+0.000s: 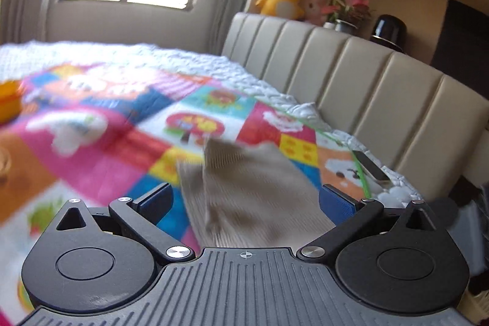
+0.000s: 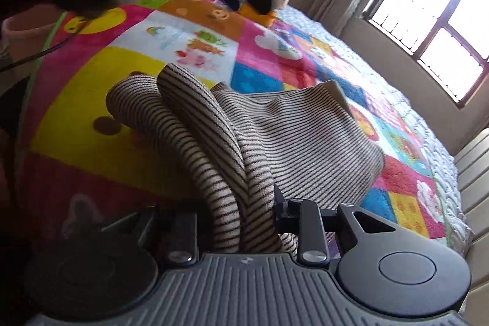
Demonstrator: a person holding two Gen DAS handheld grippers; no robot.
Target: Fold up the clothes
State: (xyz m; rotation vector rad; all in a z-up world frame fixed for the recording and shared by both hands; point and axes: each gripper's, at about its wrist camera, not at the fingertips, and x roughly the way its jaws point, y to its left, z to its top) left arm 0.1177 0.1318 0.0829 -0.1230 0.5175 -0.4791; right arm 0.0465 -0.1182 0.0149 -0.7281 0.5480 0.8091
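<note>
Right claw (image 2: 232, 216) clamps striped garment (image 2: 293, 136); fingertips buried in folds.

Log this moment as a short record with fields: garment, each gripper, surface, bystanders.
garment: striped beige top, bunched, lying on the mat
left gripper: jaws wide open, garment between them, not gripped
right gripper: jaws shut on rolled folds of the garment
surface: colourful patchwork mat over the bed
bystanders: phone near the headboard

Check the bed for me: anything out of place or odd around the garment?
A phone lies on the colourful blanket beside the striped garment. The garment is bunched into rolls in the right gripper; the left gripper is open.
</note>
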